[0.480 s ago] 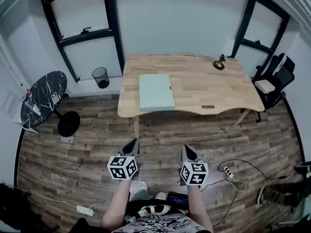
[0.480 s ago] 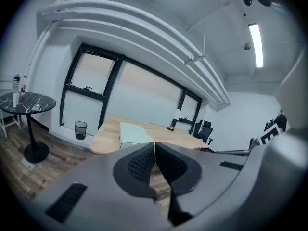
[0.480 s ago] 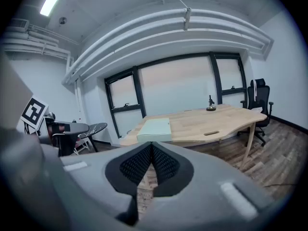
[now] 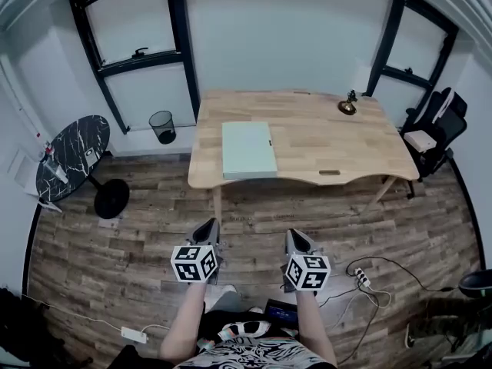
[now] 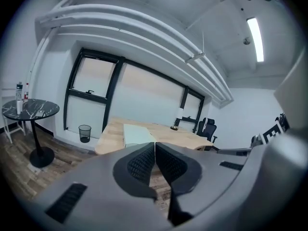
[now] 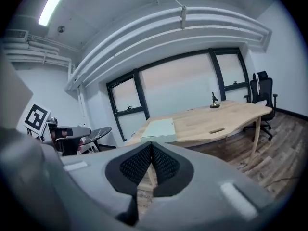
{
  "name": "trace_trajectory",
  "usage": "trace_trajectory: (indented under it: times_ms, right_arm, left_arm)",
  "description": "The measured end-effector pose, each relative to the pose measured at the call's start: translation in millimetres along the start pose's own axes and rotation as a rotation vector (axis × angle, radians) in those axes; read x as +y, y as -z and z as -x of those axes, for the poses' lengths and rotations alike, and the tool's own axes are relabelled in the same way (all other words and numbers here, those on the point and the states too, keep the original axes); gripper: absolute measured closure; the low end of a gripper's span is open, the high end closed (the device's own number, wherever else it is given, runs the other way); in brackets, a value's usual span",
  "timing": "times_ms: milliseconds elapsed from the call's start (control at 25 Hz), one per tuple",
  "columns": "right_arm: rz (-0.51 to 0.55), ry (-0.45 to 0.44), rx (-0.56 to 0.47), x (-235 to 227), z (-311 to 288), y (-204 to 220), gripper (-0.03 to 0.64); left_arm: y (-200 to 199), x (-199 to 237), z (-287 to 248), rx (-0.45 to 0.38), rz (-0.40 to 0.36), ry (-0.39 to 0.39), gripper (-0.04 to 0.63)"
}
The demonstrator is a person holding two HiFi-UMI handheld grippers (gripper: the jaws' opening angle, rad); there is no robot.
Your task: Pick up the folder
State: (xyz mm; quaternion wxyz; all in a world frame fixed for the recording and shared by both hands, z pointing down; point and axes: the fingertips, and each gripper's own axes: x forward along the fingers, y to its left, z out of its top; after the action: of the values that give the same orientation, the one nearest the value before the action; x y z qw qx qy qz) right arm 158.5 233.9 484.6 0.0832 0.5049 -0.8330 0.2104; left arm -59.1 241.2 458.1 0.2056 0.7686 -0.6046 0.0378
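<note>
The folder [image 4: 249, 150] lies well beyond the left hand-held gripper [image 4: 207, 227] and right hand-held gripper [image 4: 297, 237] (both clenched, empty).

An office: wooden desk [image 4: 323, 141], office chair [image 4: 438, 125], wastebasket [image 4: 162, 124].

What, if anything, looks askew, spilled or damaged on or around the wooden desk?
Nothing stands out. The folder lies flat, roughly square to the front edge of the desk; the small brass object stands upright at the far corner; the wire bin stands upright by the window.
</note>
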Motion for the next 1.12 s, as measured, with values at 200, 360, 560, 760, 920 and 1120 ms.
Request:
trace_trajectory:
  times_ms: [200, 360, 560, 760, 920, 1120]
  right_arm:
    - [-0.029, 0.014, -0.003, -8.3, -21.7, -3.4, 0.612]
    - [-0.030, 0.026, -0.011, -21.5, -48.5, -14.6, 0.612]
    - [-0.007, 0.047, 0.009, -47.3, -114.3, -33.6, 0.612]
    - [0.002, 0.080, 0.059, -75.5, -189.4, -61.8, 0.612]
    - [0.001, 0.075, 0.058, -85.6, -254.0, -90.2, 0.612]
    - [0.050, 0.074, 0.104, -92.4, -317.1, -105.2, 0.612]
  left_arm:
    - [-2.1, 2.0, -13.6, -0.003, 0.061, 0.075, 0.589]
    - [-5.9, 16.9, -43.0, -0.003, 0.076, 0.055, 0.589]
    - [-18.7, 52.4, -111.9, 0.017, 0.047, 0.006, 0.588]
    - [-41.8, 89.2, -193.1, 0.065, 0.063, -0.004, 0.589]
    - [-66.5, 125.4, -249.3, 0.083, 0.076, -0.017, 0.588]
    - [-82.8, 161.4, -306.6, 0.095, 0.116, 0.002, 0.588]
